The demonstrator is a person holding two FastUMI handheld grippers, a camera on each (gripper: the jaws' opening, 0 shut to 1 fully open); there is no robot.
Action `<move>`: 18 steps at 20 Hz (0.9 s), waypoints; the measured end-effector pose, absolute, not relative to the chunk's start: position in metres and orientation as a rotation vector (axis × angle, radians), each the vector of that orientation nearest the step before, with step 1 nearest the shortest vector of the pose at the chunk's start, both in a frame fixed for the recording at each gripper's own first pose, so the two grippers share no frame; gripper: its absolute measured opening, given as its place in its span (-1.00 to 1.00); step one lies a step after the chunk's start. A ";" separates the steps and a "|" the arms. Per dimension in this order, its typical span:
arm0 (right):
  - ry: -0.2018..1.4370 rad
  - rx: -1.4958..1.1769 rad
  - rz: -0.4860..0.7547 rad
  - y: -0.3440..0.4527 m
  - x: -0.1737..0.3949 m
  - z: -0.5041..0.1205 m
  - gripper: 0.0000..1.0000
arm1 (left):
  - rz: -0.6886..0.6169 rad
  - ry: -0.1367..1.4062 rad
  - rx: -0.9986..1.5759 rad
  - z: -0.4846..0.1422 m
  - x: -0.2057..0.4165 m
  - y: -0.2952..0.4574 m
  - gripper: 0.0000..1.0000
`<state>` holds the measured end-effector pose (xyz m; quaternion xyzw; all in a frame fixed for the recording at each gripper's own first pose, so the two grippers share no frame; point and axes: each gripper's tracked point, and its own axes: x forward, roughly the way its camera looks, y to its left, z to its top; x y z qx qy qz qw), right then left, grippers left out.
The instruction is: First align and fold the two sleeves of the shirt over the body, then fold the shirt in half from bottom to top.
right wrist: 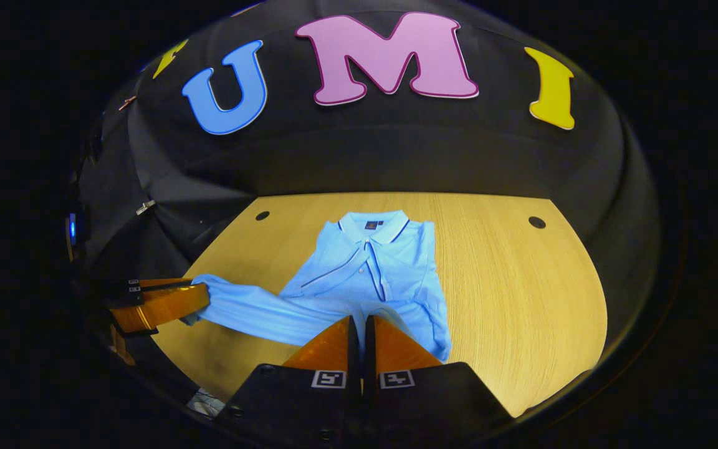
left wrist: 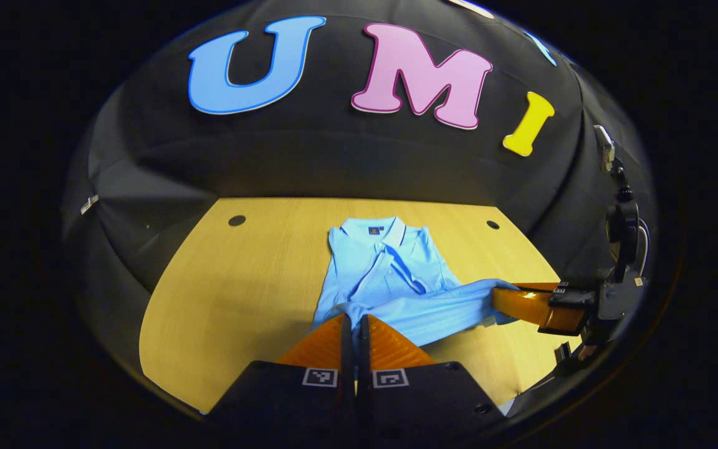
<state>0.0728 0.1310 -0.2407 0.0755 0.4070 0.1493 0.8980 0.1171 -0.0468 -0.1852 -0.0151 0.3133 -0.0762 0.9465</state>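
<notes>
A light blue polo shirt [left wrist: 390,268] lies on the wooden table [left wrist: 240,280], collar at the far end, with both sleeves folded in over the body. My left gripper [left wrist: 354,319] is shut on one corner of the bottom hem, which is lifted off the table. To its right, the right gripper [left wrist: 501,297] pinches the other hem corner, so the hem stretches between them. In the right gripper view, my right gripper [right wrist: 361,319] is shut on the shirt [right wrist: 371,268], and the left gripper [right wrist: 200,293] holds the hem at the left.
The table [right wrist: 508,280] has bare wood on both sides of the shirt and two small dark holes [left wrist: 237,220] [left wrist: 493,224] near its far corners. Black cloth walls close it in. A dark mounted device [left wrist: 621,231] stands at the right edge.
</notes>
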 end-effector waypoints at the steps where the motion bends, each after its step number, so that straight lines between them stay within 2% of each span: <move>1: 0.834 0.156 0.315 0.132 0.087 -0.240 -0.90 | -0.155 0.625 -0.018 -0.179 0.131 -0.048 -0.87; 3: 0.812 0.165 0.324 0.133 0.114 -0.236 -0.90 | -0.157 0.602 -0.011 -0.168 0.157 -0.054 -0.88; 4: 0.799 0.167 0.328 0.133 0.129 -0.237 -0.82 | -0.158 0.594 -0.021 -0.164 0.172 -0.057 -0.87; 5: 0.786 0.155 0.330 0.132 0.144 -0.238 -0.90 | -0.157 0.588 -0.025 -0.162 0.188 -0.060 -0.88; 10: 0.751 0.173 0.344 0.135 0.226 -0.248 -0.90 | -0.142 0.553 0.017 -0.165 0.266 -0.058 -0.87; 17: 0.701 0.163 0.331 0.139 0.326 -0.299 -0.90 | -0.134 0.522 0.020 -0.217 0.372 -0.047 -0.88; 18: 0.702 0.159 0.326 0.139 0.334 -0.310 -0.90 | -0.135 0.515 0.030 -0.227 0.385 -0.046 -0.78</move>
